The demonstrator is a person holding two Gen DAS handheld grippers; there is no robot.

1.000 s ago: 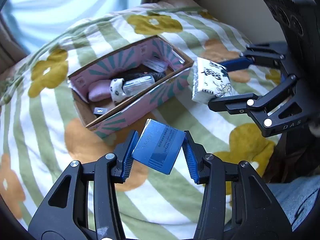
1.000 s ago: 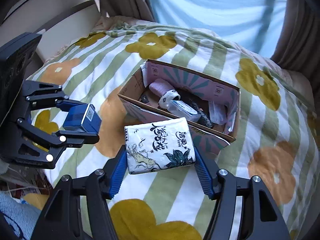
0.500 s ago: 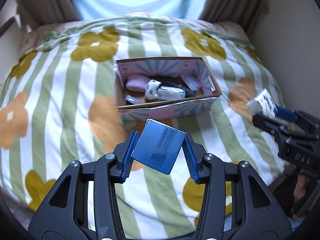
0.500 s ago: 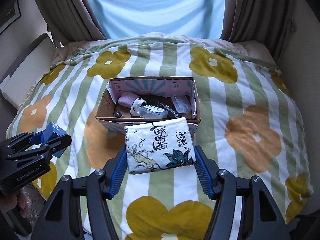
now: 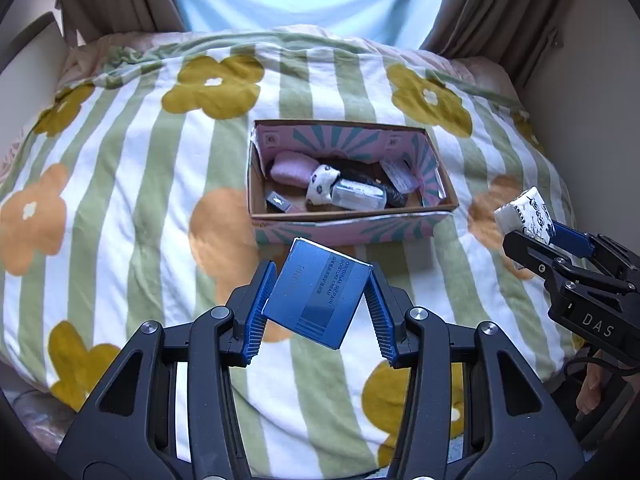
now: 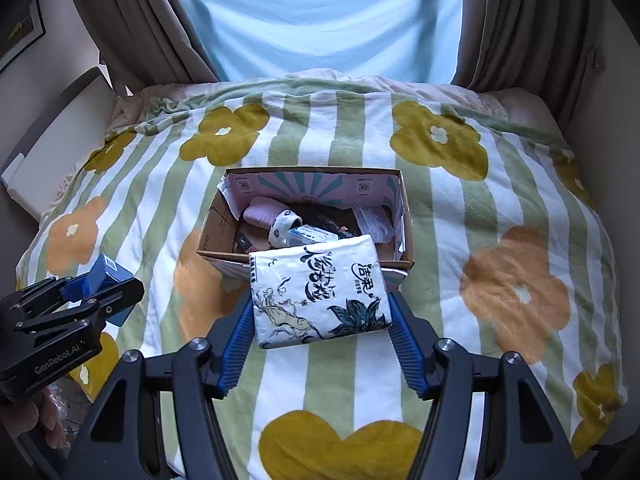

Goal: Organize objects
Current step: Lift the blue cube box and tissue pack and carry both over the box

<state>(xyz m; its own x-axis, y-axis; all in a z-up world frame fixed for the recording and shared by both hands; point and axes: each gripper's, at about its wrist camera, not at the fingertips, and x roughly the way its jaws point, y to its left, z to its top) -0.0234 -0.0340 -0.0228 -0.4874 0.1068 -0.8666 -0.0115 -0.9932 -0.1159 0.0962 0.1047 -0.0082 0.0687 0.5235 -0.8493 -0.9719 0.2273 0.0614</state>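
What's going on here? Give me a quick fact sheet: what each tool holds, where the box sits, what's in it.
Left tool: shut on blue box, held tilted
Right tool: shut on tissue pack
Carton: open, on the flowered blanket, beyond both tools
Carton contents: pink roll, spotted white roll, clear packet, small dark item, clear bag; something dark underneath, unclear
Held items: both above the blanket, not yet in the carton
Background: curtains beside a bright window
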